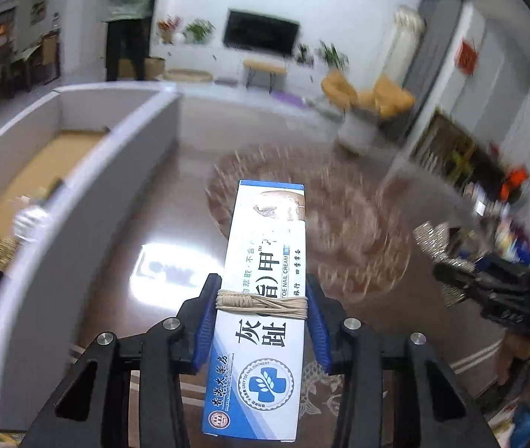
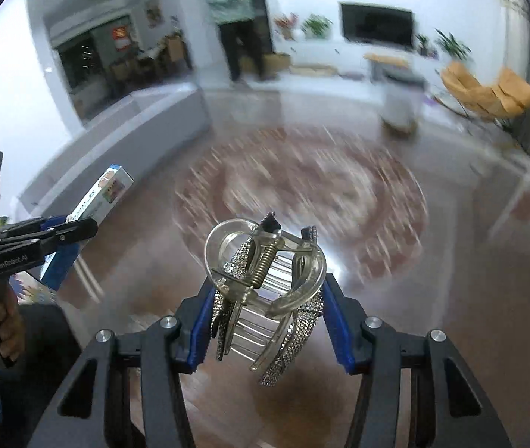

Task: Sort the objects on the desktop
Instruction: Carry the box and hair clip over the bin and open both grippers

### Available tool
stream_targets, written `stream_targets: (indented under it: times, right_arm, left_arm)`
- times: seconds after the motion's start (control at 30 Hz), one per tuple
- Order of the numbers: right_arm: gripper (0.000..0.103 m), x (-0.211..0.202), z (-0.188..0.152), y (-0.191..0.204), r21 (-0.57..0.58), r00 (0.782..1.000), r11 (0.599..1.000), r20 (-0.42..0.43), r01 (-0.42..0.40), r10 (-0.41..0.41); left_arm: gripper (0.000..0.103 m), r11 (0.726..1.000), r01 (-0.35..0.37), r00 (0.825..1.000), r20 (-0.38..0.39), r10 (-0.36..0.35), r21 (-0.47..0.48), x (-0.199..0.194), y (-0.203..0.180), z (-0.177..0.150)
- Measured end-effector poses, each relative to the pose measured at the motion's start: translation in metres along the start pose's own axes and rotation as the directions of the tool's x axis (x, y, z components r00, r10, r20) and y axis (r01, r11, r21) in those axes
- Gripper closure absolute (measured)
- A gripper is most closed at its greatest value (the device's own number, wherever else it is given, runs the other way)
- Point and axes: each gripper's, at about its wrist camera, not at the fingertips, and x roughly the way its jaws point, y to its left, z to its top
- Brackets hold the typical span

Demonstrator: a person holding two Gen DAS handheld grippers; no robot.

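My left gripper [image 1: 262, 300] is shut on a long white-and-blue ointment box [image 1: 265, 291] wound with a beige rubber band, held lengthwise above the glossy brown table [image 1: 145, 231]. My right gripper [image 2: 267, 298] is shut on a clear hair claw clip [image 2: 265, 283] with rhinestone sides and a metal spring, held above the same table [image 2: 451, 261]. In the left wrist view the right gripper [image 1: 489, 287] shows at the right edge with the sparkly clip [image 1: 436, 242]. In the right wrist view the left gripper [image 2: 41, 239] and box [image 2: 104, 194] show at the left.
A grey-walled storage box [image 1: 89, 194] with a cardboard floor stands at the left and holds small items. A round patterned mat [image 2: 302, 194] lies on the table centre. A person [image 2: 231, 18] stands in the room behind.
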Motion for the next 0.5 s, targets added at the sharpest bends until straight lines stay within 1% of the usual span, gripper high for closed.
stream_targets:
  times: [0.07, 0.1, 0.13, 0.17, 0.2, 0.23, 0.3, 0.33, 0.37, 0.4, 0.47, 0.5]
  right_arm:
    - [0.050, -0.008, 0.030, 0.024, -0.050, 0.998, 0.998, 0.040, -0.044, 0.046]
    - [0.050, -0.012, 0.047, 0.041, -0.083, 0.995, 0.994, 0.063, -0.069, 0.074]
    - [0.050, -0.013, 0.060, 0.055, -0.109, 0.992, 0.990, 0.077, -0.088, 0.097]
    - [0.050, -0.014, 0.077, 0.075, -0.146, 0.987, 0.982, 0.093, -0.115, 0.130]
    - [0.050, -0.013, 0.093, 0.097, -0.184, 0.981, 0.973, 0.105, -0.142, 0.164]
    - [0.050, -0.010, 0.105, 0.114, -0.208, 0.976, 0.964, 0.111, -0.163, 0.189]
    - [0.050, 0.001, 0.130, 0.159, -0.259, 0.959, 0.939, 0.109, -0.227, 0.262]
    - [0.050, 0.008, 0.137, 0.178, -0.278, 0.952, 0.927, 0.104, -0.250, 0.288]
    - [0.050, 0.017, 0.145, 0.201, -0.302, 0.944, 0.913, 0.095, -0.275, 0.316]
    - [0.050, 0.028, 0.151, 0.224, -0.324, 0.937, 0.898, 0.081, -0.298, 0.340]
    - [0.050, 0.056, 0.158, 0.266, -0.356, 0.924, 0.868, 0.030, -0.346, 0.381]
    - [0.050, 0.073, 0.159, 0.286, -0.364, 0.919, 0.855, -0.004, -0.369, 0.395]
  left_arm:
    - [0.059, 0.999, -0.011, 0.998, 0.062, 0.014, -0.045, -0.038, 0.031, 0.024]
    - [0.059, 0.998, -0.019, 0.997, 0.077, 0.023, -0.057, -0.050, 0.041, 0.029]
    - [0.059, 0.995, -0.039, 0.994, 0.102, 0.048, -0.090, -0.071, 0.065, 0.041]
    - [0.059, 0.992, -0.055, 0.991, 0.112, 0.067, -0.111, -0.082, 0.081, 0.048]
    - [0.059, 0.988, -0.085, 0.988, 0.120, 0.101, -0.132, -0.093, 0.100, 0.055]
    - [0.059, 0.979, -0.135, 0.981, 0.120, 0.154, -0.152, -0.103, 0.122, 0.063]
    - [0.059, 0.963, -0.200, 0.970, 0.103, 0.221, -0.183, -0.111, 0.154, 0.071]
    - [0.059, 0.952, -0.223, 0.966, 0.085, 0.245, -0.209, -0.112, 0.173, 0.073]
    - [0.059, 0.938, -0.253, 0.961, 0.050, 0.272, -0.238, -0.109, 0.197, 0.074]
    - [0.059, 0.930, -0.270, 0.958, 0.033, 0.286, -0.250, -0.106, 0.206, 0.073]
    - [0.059, 0.908, -0.319, 0.946, -0.036, 0.321, -0.273, -0.089, 0.237, 0.070]
    - [0.059, 0.904, -0.328, 0.944, -0.057, 0.326, -0.275, -0.082, 0.244, 0.066]
